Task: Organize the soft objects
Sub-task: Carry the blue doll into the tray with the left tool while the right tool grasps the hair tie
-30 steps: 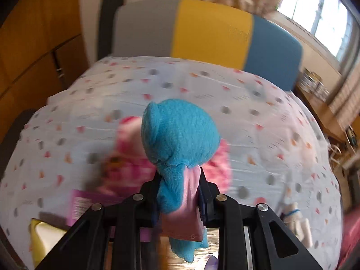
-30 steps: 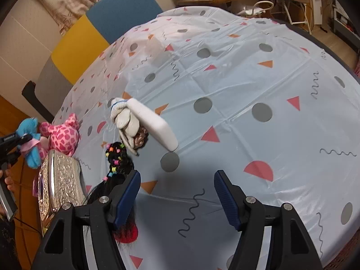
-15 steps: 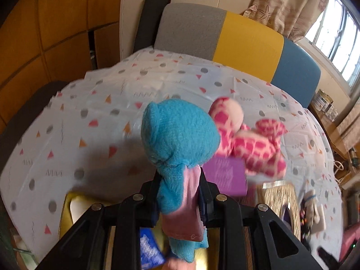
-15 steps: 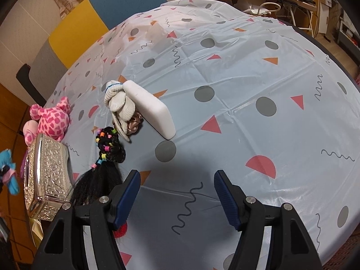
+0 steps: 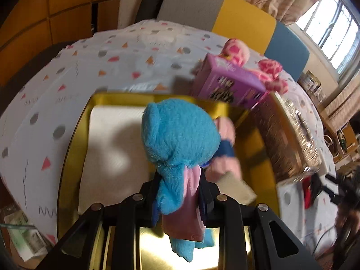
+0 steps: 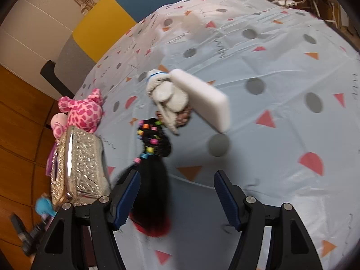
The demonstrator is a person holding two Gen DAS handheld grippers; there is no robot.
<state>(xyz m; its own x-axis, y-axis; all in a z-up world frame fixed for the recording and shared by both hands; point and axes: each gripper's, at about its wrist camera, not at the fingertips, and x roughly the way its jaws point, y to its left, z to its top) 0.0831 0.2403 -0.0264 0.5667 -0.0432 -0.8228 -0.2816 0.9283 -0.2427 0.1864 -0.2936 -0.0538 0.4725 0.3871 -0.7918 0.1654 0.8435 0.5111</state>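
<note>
My left gripper (image 5: 180,186) is shut on a blue plush toy (image 5: 180,132) with a pink patch, and holds it over an open gold box (image 5: 74,139) lined with a white pad (image 5: 112,157). Other soft pieces, pink and dark blue, lie in the box behind the toy. A pink spotted plush (image 6: 83,112) lies on the table beyond the box. My right gripper (image 6: 176,193) hangs open above the tablecloth, with nothing between its pads. Ahead of it lie a white plush (image 6: 166,92), a white sponge block (image 6: 202,96) and a black hairpiece (image 6: 153,171) with coloured beads.
A purple carton (image 5: 227,83) leans at the gold box's far corner. A glittery silver case (image 6: 78,164) stands between the box and the hairpiece. A grey, yellow and blue chair (image 5: 225,15) sits behind the dotted tablecloth (image 6: 281,112). A green-printed packet (image 5: 24,240) lies past the table's left edge.
My left gripper has swept leftward and down with the blue toy, from above the pink plush to over the gold box. The right gripper has drifted slightly toward the hairpiece.
</note>
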